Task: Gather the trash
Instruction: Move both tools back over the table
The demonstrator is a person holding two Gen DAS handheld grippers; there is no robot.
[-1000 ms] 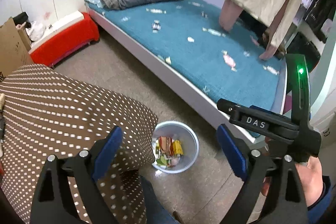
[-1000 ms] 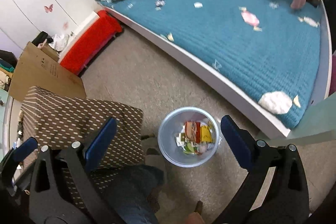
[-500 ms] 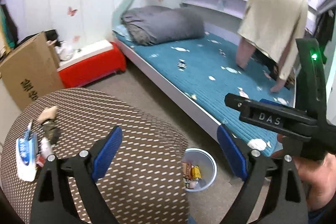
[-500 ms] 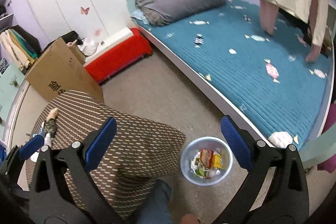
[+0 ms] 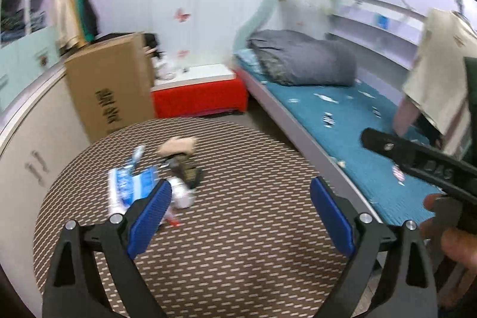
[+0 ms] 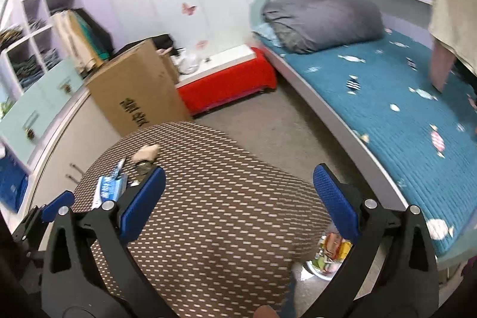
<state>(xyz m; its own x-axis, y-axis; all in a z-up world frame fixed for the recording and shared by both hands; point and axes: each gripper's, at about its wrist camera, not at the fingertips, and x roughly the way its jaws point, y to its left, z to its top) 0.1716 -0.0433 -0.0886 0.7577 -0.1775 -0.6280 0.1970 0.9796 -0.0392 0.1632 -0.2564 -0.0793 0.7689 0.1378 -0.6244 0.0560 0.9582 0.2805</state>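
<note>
- Both views have swung up from the floor since a second ago: then they looked down into the waste bin, now they face the round dotted tabletop [image 5: 238,228] and the litter on it.
- The left gripper [image 5: 240,209] hovers above the tabletop with its jaws wide apart and nothing between them; the right gripper [image 6: 238,198] is likewise spread and empty.
- The trash sits together on the tabletop's far left part — a blue-and-white wrapper [image 5: 131,184], a crumpled tan scrap [image 5: 177,145], a dark camouflage-patterned piece [image 5: 184,169] and a small white item [image 5: 182,194] just beside the left gripper's left pad. Motion blur hides finer detail.
- The waste bin [image 6: 328,258] stands on the floor by the tabletop's right edge, next to the bed [image 6: 402,109], with coloured wrappers already inside.
- My reading: one drop is finished and the next pick is starting — the left gripper is nearest the pile and would need to lower and close on one piece.
</note>
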